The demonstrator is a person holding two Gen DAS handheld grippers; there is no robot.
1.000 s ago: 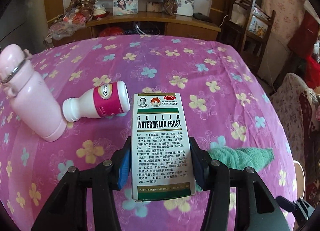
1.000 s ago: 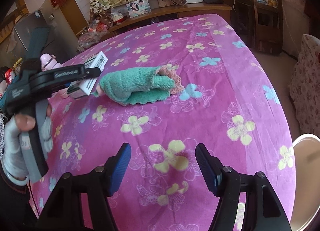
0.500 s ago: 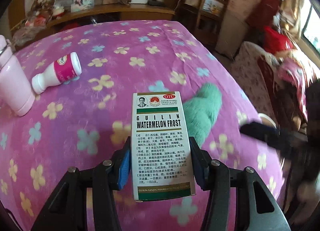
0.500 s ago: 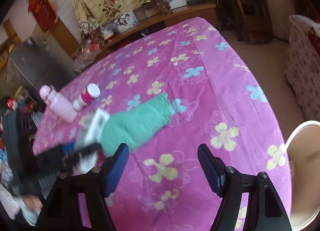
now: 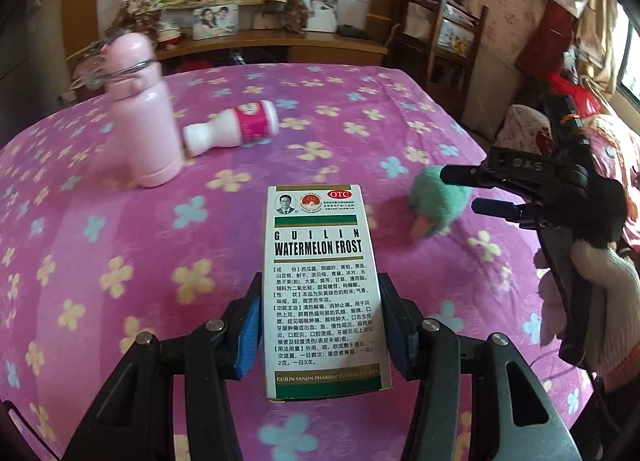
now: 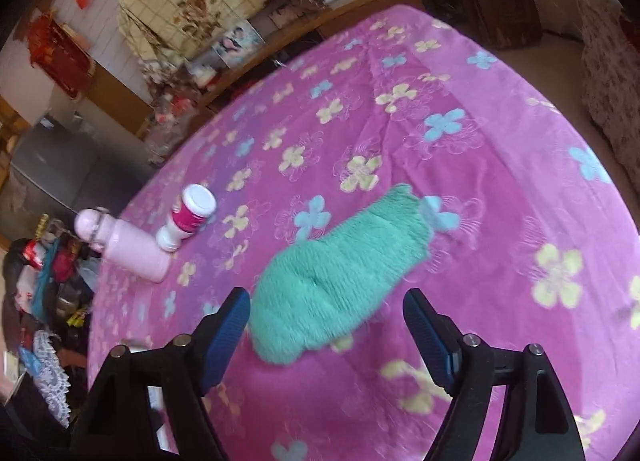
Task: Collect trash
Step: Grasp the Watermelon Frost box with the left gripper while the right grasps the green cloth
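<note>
My left gripper [image 5: 320, 325] is shut on a white Watermelon Frost medicine box [image 5: 322, 285], held above the pink flowered tablecloth [image 5: 120, 245]. A white bottle with a pink label [image 5: 236, 129] lies on its side beside an upright pink flask [image 5: 140, 129]; both also show in the right wrist view, the bottle [image 6: 188, 221] and the flask [image 6: 128, 245]. My right gripper [image 6: 326, 321] is open, its jaws on either side of a green fuzzy cloth [image 6: 340, 281]. It shows in the left wrist view [image 5: 464, 191] at that cloth [image 5: 436, 205].
A wooden sideboard [image 5: 280, 45] with photos stands behind the table. A wooden chair [image 5: 452, 37] stands at the back right. A flowered sofa [image 6: 608, 53] is on the right. Clutter [image 6: 48, 281] lies left of the table.
The left gripper swung back left with the box still held. The right gripper moved forward and down over the green cloth, which now lies between its open jaws.
</note>
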